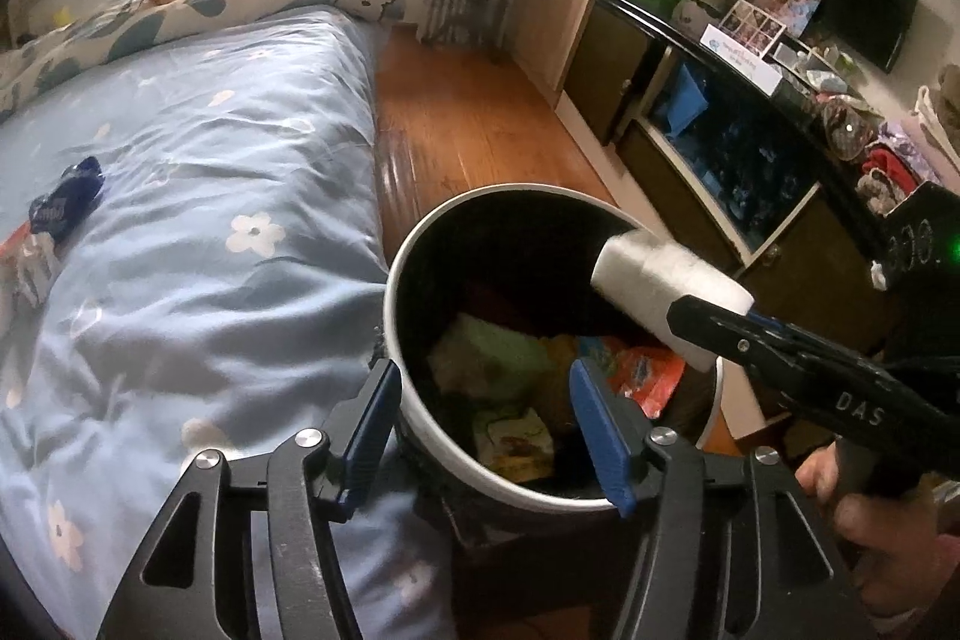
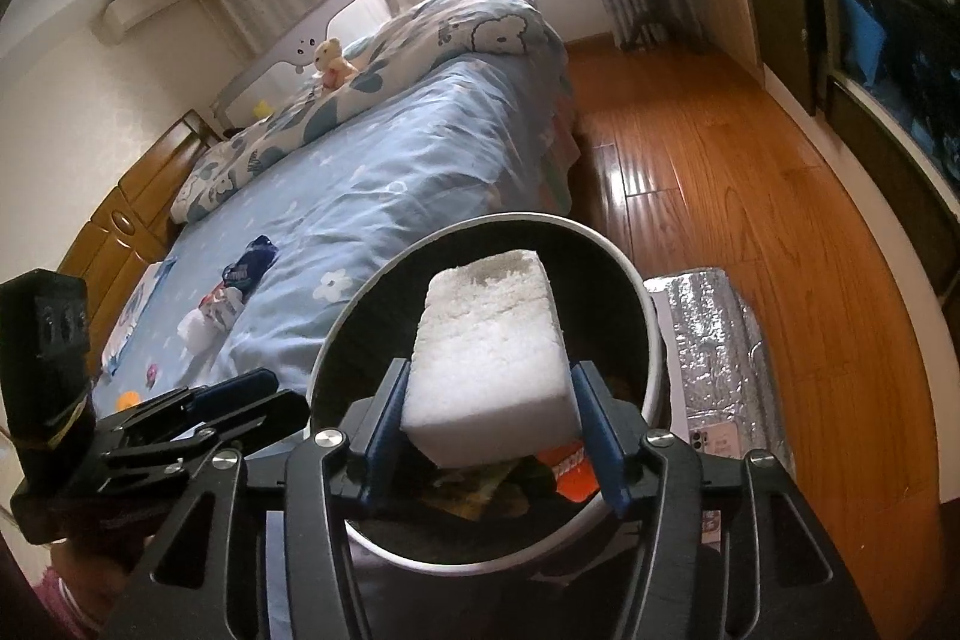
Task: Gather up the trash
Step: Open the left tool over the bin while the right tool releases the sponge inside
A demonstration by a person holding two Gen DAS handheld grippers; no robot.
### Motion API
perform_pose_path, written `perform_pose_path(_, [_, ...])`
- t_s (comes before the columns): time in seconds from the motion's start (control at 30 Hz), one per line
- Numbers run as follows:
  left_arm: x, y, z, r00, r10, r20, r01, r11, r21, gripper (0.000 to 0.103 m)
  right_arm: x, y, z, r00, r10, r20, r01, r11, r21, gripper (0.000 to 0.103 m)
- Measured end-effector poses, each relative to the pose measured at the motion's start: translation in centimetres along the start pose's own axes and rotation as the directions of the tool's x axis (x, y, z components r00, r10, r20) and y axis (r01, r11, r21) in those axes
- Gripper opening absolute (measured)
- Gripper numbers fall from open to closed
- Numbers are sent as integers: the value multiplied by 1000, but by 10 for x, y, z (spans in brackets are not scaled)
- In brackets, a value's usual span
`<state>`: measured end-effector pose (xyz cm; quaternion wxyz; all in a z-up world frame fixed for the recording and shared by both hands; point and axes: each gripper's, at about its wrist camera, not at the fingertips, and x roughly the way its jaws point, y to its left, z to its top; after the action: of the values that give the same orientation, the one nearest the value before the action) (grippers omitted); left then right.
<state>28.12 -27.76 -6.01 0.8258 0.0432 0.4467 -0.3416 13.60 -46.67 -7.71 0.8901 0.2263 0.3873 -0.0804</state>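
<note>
A round white trash bin (image 1: 394, 292) with a black inside stands beside the bed and holds several wrappers, among them a green packet (image 1: 492, 352) and an orange wrapper (image 1: 648, 376). My left gripper (image 1: 486, 436) is open and straddles the bin's near rim, one blue pad outside and one inside. My right gripper (image 2: 489, 424) is shut on a white foam block (image 2: 492, 334) and holds it over the bin's mouth (image 2: 654, 352). From the left wrist view the block (image 1: 654, 280) juts in from the right. More trash lies on the bed: a dark blue wrapper (image 2: 252, 262) and crumpled white wrappers (image 2: 216, 310).
The blue flowered bed (image 1: 210, 160) fills the left, with a folded quilt and a plush bear at its head. A foil-covered box (image 2: 714, 334) with a phone on it stands right of the bin. Dark cabinets (image 1: 690, 142) line the right wall across the wood floor (image 2: 690, 172).
</note>
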Motion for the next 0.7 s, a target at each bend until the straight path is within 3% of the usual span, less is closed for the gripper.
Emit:
perform_pose_path(0.13, [-6, 11, -8, 1000, 6, 8, -6, 999, -35, 59, 1, 2, 0, 1000, 4, 0, -4, 1000, 2, 68])
perform_pose_path(0.5, [-33, 57, -39, 998, 59, 31, -53, 986, -161, 59, -1, 19, 1, 999, -1, 37, 2, 1000, -10, 74])
perform_pose_path(0.7, [-53, 71, -54, 994, 96, 47, -85, 976, -201, 59, -1, 41, 2, 998, 38, 52, -36, 999, -31, 74])
